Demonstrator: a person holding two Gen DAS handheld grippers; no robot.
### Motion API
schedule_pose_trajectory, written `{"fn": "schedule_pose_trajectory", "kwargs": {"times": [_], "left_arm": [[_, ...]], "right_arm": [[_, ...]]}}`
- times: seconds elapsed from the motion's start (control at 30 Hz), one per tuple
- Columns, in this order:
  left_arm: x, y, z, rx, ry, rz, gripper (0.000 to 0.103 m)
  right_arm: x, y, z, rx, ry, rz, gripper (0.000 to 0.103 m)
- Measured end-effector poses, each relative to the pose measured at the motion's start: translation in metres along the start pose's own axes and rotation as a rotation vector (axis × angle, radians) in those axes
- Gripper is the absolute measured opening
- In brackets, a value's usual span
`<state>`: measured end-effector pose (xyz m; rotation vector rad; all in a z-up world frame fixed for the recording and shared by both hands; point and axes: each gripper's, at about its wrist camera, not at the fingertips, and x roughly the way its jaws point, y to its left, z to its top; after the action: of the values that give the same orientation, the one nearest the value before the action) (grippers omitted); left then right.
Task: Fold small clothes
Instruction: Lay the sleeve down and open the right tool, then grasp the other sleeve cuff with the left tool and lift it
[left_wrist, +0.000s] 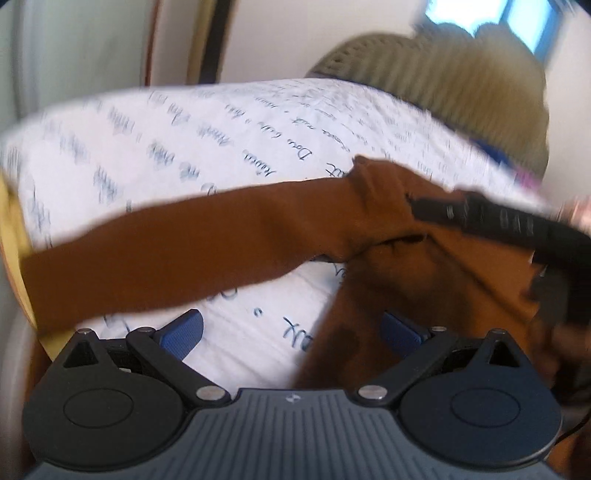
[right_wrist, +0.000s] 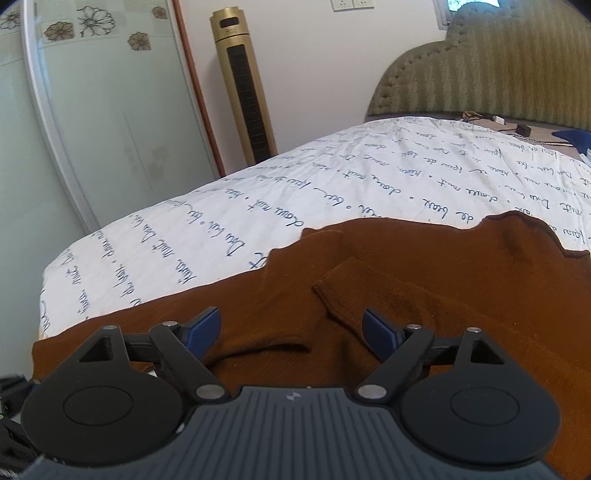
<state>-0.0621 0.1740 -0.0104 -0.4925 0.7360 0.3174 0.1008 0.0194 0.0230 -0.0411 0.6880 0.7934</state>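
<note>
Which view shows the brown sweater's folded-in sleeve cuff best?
Right wrist: the sleeve cuff lies sharp and flat on the brown sweater. Left wrist is blurred, showing only a stretched sleeve.

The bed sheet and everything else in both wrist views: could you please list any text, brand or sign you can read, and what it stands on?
Bed sheet: rows of blue handwriting-style script, upside down here; "de" seems legible, the rest I cannot read reliably.
Tower fan: small top panel, too small to read.
Right gripper body: a small white emblem, no words.
Brown sweater: no label visible.
</note>
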Motion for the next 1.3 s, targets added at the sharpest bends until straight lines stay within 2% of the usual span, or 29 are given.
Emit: {"fn": "schedule_pose_trajectory", "kwargs": {"times": [0.23, 0.33, 0.4, 0.43, 0.47, 0.5, 0.57, 0.6, 0.63, 0.67, 0.8, 0.93, 1.03, 1.13, 1.3], "left_arm": [[-0.006, 0.056, 0.005, -0.361, -0.059, -0.081, 0.102], [-0.011, 0.075, 0.011, -0.470, -0.128, -0.053, 0.102], [-0.011, 0.085, 0.015, -0.514, -0.160, -0.032, 0.095], [-0.011, 0.091, 0.019, -0.527, -0.166, -0.020, 0.085], [-0.009, 0.096, 0.021, -0.545, -0.163, -0.014, 0.068], [-0.007, 0.100, 0.023, -0.564, -0.158, -0.010, 0.058], [-0.003, 0.108, 0.024, -0.595, -0.147, -0.007, 0.029], [-0.002, 0.111, 0.024, -0.602, -0.142, -0.010, 0.021], [-0.002, 0.116, 0.024, -0.598, -0.137, -0.014, 0.008], [-0.002, 0.117, 0.024, -0.583, -0.136, -0.014, 0.007], [-0.006, 0.103, 0.031, -0.464, -0.183, 0.020, 0.005], [-0.008, 0.078, 0.057, -0.277, -0.255, 0.079, 0.005], [-0.004, 0.068, 0.086, -0.169, -0.305, 0.148, 0.005], [0.001, 0.070, 0.121, -0.123, -0.340, 0.222, 0.005], [0.004, 0.073, 0.181, -0.042, -0.480, 0.434, 0.005]], "right_arm": [[-0.008, 0.002, -0.005, -0.017, -0.005, 0.008, 0.086], [-0.007, 0.000, -0.006, -0.004, -0.004, 0.008, 0.086], [-0.005, 0.000, -0.007, -0.002, -0.001, 0.007, 0.086], [-0.005, -0.001, -0.007, -0.001, 0.001, 0.007, 0.086], [-0.004, -0.002, -0.008, 0.001, 0.002, 0.007, 0.086], [-0.003, -0.002, -0.008, 0.003, 0.003, 0.008, 0.086], [-0.003, -0.002, -0.008, 0.005, 0.003, 0.009, 0.086], [-0.003, -0.002, -0.009, 0.005, 0.003, 0.009, 0.086], [-0.003, -0.002, -0.009, 0.004, 0.003, 0.008, 0.086], [-0.004, -0.002, -0.009, 0.002, 0.003, 0.009, 0.086], [-0.009, -0.006, -0.009, 0.001, -0.005, 0.001, 0.087], [-0.019, -0.016, -0.010, 0.014, -0.015, -0.018, 0.088], [-0.026, -0.028, -0.011, 0.023, -0.022, -0.042, 0.089], [-0.033, -0.042, -0.015, 0.046, -0.026, -0.076, 0.089], [-0.045, -0.068, -0.025, 0.111, -0.031, -0.112, 0.089]]}}
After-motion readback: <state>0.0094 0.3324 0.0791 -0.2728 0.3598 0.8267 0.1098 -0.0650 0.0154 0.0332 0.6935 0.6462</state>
